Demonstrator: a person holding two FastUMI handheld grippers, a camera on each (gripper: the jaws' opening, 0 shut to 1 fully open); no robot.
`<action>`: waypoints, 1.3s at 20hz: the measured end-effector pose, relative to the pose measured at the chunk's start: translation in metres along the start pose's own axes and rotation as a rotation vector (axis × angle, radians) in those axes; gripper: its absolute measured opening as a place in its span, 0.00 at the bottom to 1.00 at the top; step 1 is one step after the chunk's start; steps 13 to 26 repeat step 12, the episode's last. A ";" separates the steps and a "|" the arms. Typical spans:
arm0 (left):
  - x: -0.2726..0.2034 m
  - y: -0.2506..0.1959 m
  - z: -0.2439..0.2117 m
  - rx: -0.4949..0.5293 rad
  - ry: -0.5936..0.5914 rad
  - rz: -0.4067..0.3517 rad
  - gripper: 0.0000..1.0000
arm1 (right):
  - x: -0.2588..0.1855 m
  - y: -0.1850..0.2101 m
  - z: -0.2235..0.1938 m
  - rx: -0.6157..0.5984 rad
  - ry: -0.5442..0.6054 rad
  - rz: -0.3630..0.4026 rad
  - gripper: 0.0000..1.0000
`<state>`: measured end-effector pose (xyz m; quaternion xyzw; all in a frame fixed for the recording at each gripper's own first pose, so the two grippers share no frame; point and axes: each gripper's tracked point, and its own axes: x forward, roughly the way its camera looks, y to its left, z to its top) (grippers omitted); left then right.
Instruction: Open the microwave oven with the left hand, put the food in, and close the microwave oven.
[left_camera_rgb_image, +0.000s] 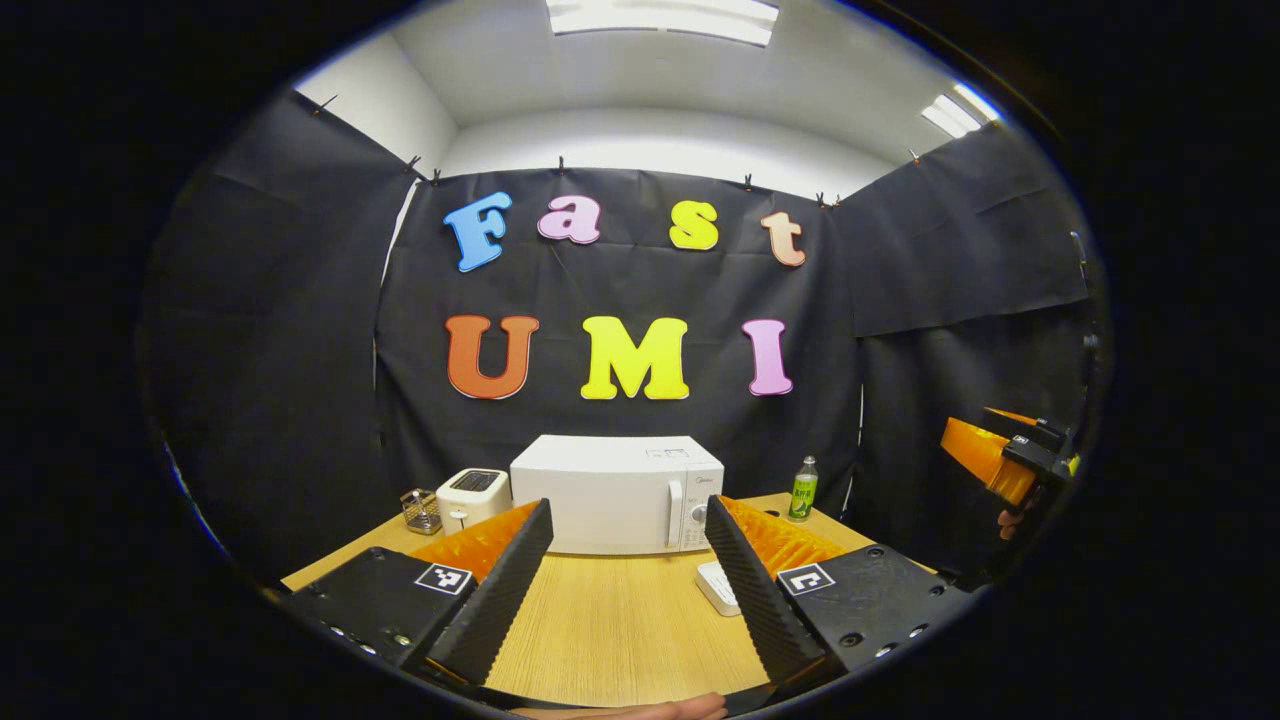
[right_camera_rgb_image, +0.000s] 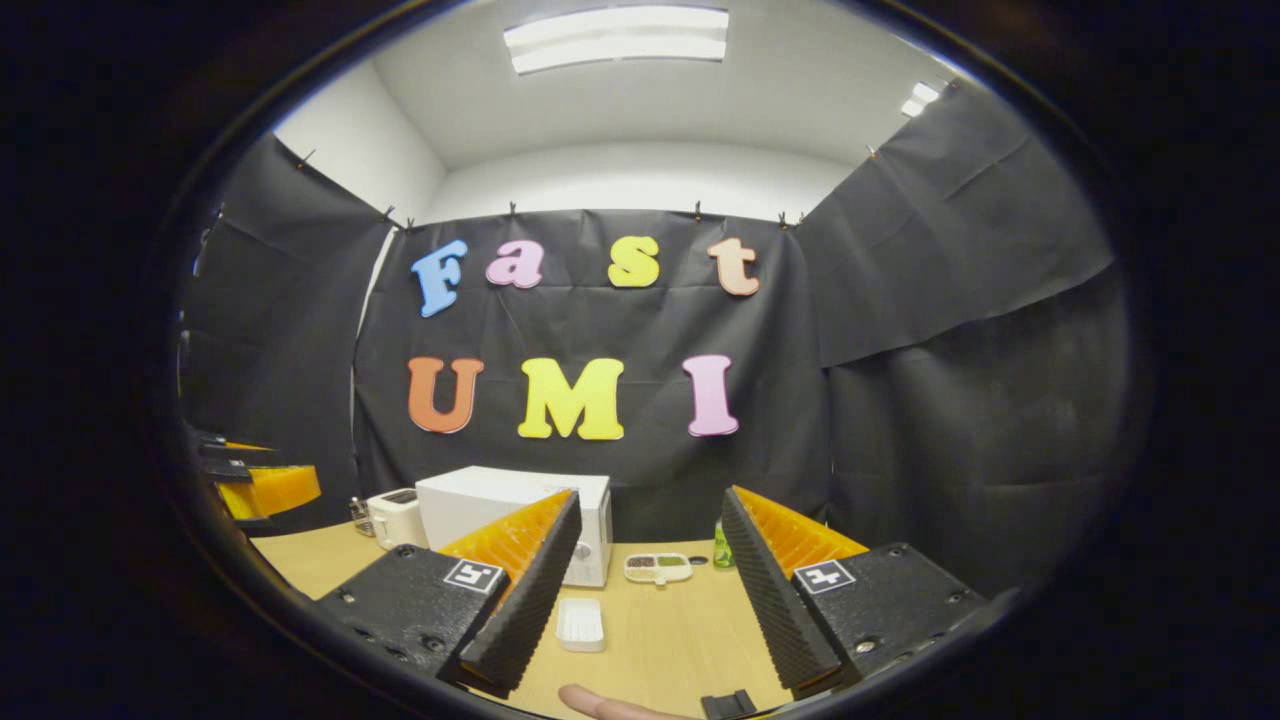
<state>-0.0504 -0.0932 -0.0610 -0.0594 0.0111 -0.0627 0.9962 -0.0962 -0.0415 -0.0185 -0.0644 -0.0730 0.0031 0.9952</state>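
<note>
While held above the wooden table (left_camera_rgb_image: 620, 620):
Left gripper (left_camera_rgb_image: 628, 560): spread wide, holding nothing
Right gripper (right_camera_rgb_image: 650, 575): spread wide, holding nothing
Food tray (right_camera_rgb_image: 657, 567): on table, right of microwave
Microwave (left_camera_rgb_image: 617, 493): door closed, at table's far edge

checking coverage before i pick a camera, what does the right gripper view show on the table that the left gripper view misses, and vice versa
Right gripper view: a compartment tray of food near the microwave.

Left gripper view: a wire basket left of the toaster.

Both: the shut microwave, the toaster, the green bottle, a white tray on the wooden table.
</note>
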 end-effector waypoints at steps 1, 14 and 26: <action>0.000 0.000 0.001 -0.002 0.000 0.000 0.95 | -0.001 0.001 0.001 0.002 -0.003 0.002 0.91; -0.002 -0.003 -0.003 0.001 0.008 -0.003 0.95 | -0.001 -0.004 -0.003 0.013 0.007 -0.007 0.91; -0.002 -0.003 -0.003 0.001 0.008 -0.003 0.95 | -0.001 -0.004 -0.003 0.013 0.007 -0.007 0.91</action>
